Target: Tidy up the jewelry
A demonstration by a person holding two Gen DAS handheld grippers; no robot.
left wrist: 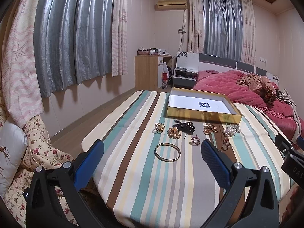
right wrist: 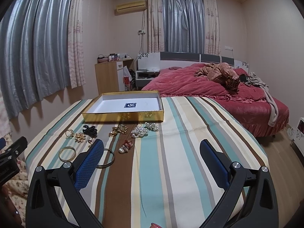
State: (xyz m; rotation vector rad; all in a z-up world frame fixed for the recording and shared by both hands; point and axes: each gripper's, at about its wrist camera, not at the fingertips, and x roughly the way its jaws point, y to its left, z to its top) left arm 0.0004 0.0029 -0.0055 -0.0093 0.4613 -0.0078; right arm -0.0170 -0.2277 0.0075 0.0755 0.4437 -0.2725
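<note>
A gold box with a white inside stands open on the striped table; it also shows in the right wrist view. In front of it lie jewelry pieces: a black bead cluster, gold flower pieces, a pearl cluster and a gold bangle. The right wrist view shows two bangles, one half hidden behind the left finger. My left gripper is open above the bangle. My right gripper is open and empty over the tablecloth.
A striped cloth covers the table. A red bed stands behind to the right. A floral cushioned seat is at the table's left. Curtains and a wooden cabinet line the far wall.
</note>
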